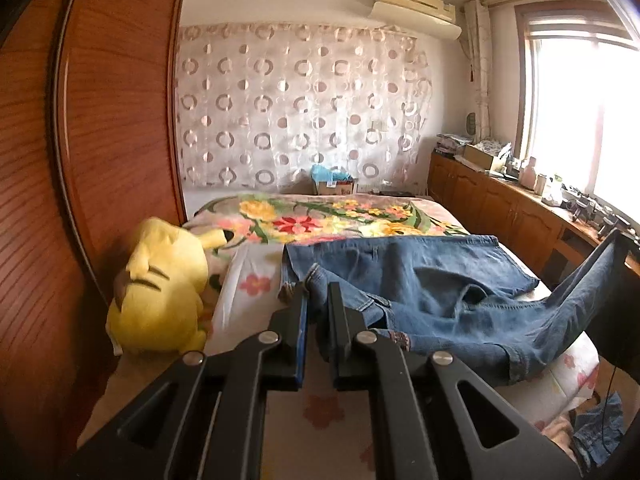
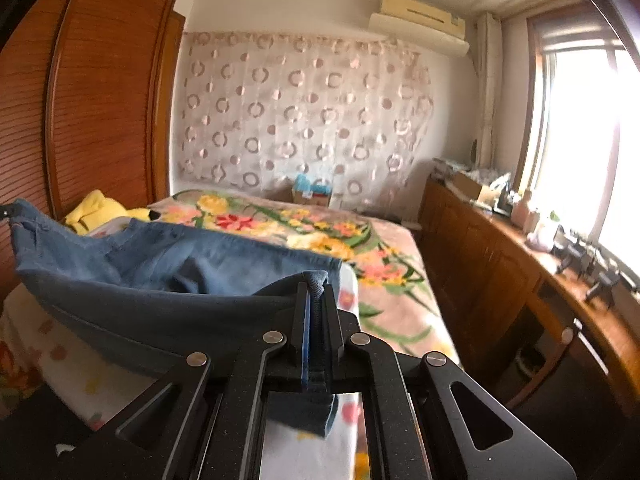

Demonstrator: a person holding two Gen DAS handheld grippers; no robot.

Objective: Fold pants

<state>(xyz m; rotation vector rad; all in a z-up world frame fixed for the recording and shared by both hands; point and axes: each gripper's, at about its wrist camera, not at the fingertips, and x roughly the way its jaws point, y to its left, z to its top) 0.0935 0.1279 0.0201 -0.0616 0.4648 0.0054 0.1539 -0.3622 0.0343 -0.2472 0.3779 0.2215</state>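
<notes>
Both grippers clamp the jeans (image 1: 432,280): left gripper (image 1: 318,300) pinches denim at 6 o'clock, right gripper (image 2: 316,300) nips a hem; cloth sags between over the bed (image 1: 320,216), toy (image 1: 160,280) at 9.

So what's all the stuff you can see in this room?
jeans: one, blue, on the bed, lifted at two spots by the claws
plush toy: one, yellow, on the bed beside the wardrobe
blanket: one, flowered, spread over the bed behind the jeans
wardrobe: one, brown wood, on the left
curtain: one, pale with circles, on the far wall
air conditioner: one, cream, high on the far wall
cabinets: a row, brown wood, under the window, cluttered on top
left claw: black, shut on the jeans
right claw: black, shut on the jeans
</notes>
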